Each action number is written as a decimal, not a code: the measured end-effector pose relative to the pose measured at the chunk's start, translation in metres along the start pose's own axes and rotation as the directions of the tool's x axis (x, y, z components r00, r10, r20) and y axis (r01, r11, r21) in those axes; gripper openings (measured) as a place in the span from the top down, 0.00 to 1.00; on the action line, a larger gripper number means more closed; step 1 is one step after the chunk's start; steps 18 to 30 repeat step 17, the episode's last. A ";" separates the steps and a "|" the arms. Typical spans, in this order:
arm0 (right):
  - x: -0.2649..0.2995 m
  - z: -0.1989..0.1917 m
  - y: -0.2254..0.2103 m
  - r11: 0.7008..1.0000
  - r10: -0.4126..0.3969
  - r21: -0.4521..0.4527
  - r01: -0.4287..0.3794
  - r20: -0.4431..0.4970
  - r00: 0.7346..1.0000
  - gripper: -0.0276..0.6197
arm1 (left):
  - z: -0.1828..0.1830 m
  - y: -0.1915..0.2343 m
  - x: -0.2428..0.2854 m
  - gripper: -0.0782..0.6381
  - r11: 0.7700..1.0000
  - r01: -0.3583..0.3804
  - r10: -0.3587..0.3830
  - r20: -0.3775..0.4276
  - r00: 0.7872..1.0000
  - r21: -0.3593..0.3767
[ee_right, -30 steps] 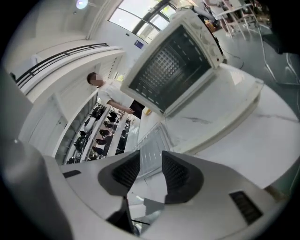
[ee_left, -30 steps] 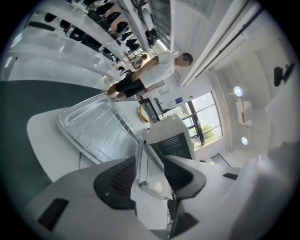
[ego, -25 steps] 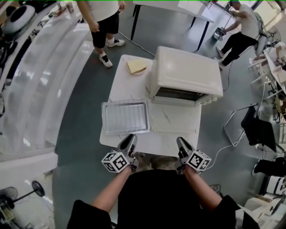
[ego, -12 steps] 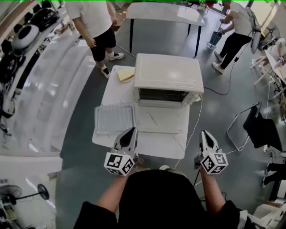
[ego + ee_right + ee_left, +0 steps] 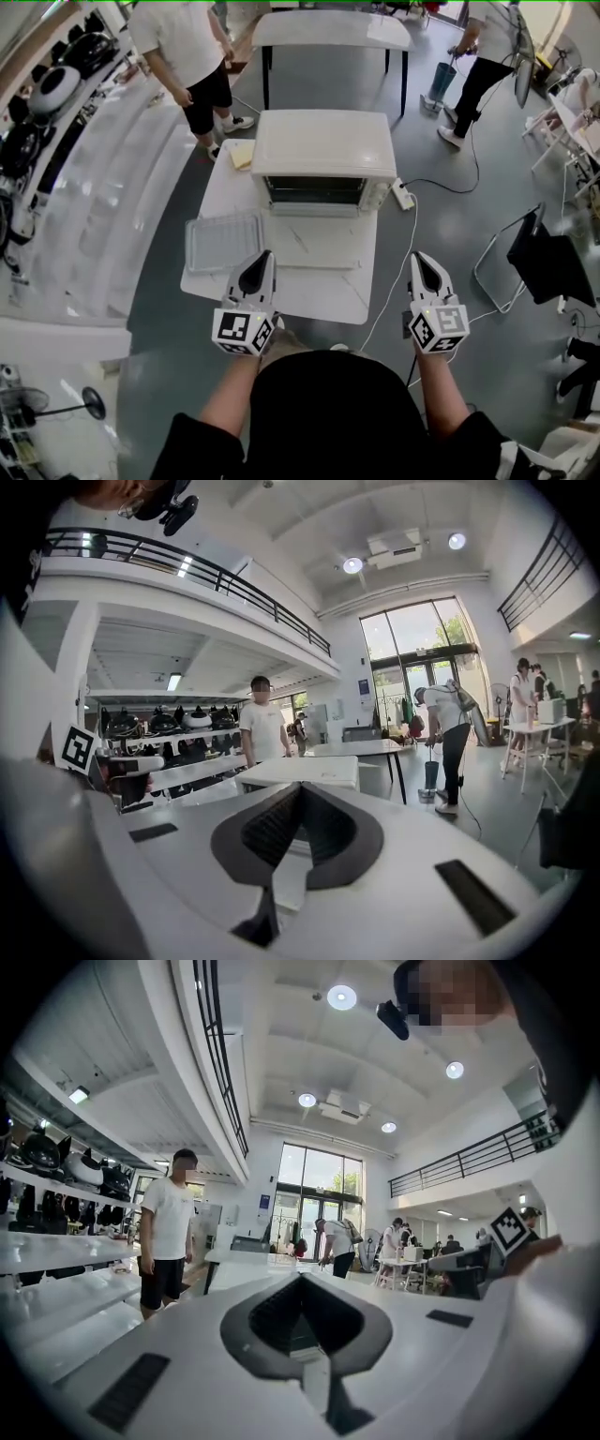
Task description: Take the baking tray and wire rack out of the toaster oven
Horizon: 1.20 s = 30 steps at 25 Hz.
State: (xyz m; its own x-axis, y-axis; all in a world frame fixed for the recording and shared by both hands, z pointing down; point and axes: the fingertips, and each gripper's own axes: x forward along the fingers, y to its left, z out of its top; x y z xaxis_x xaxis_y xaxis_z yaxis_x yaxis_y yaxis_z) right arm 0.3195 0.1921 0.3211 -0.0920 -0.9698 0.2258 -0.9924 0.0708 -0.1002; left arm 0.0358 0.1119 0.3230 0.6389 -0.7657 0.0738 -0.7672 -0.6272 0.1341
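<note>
Head view: I hold the left gripper (image 5: 262,256) and the right gripper (image 5: 421,257) near my chest, at the near edge of the white table (image 5: 328,292). Both are clenched on nothing. The baking tray (image 5: 188,249) sits on the table's left side, beside the toaster oven (image 5: 323,145) and its lowered door, with the wire rack (image 5: 225,242) lying in it.
</note>
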 end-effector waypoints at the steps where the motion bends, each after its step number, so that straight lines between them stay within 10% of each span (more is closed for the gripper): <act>1: -0.002 0.000 -0.001 1.000 -0.002 -0.011 0.002 -0.001 1.000 0.92 | -0.001 -0.002 0.000 0.87 1.000 -0.005 0.005 -0.002 1.000 -0.008; 30: -0.001 -0.008 0.021 0.999 0.038 -0.030 -0.038 -0.016 0.999 0.92 | -0.003 0.009 -0.026 0.87 0.999 -0.051 0.051 -0.002 0.999 -0.017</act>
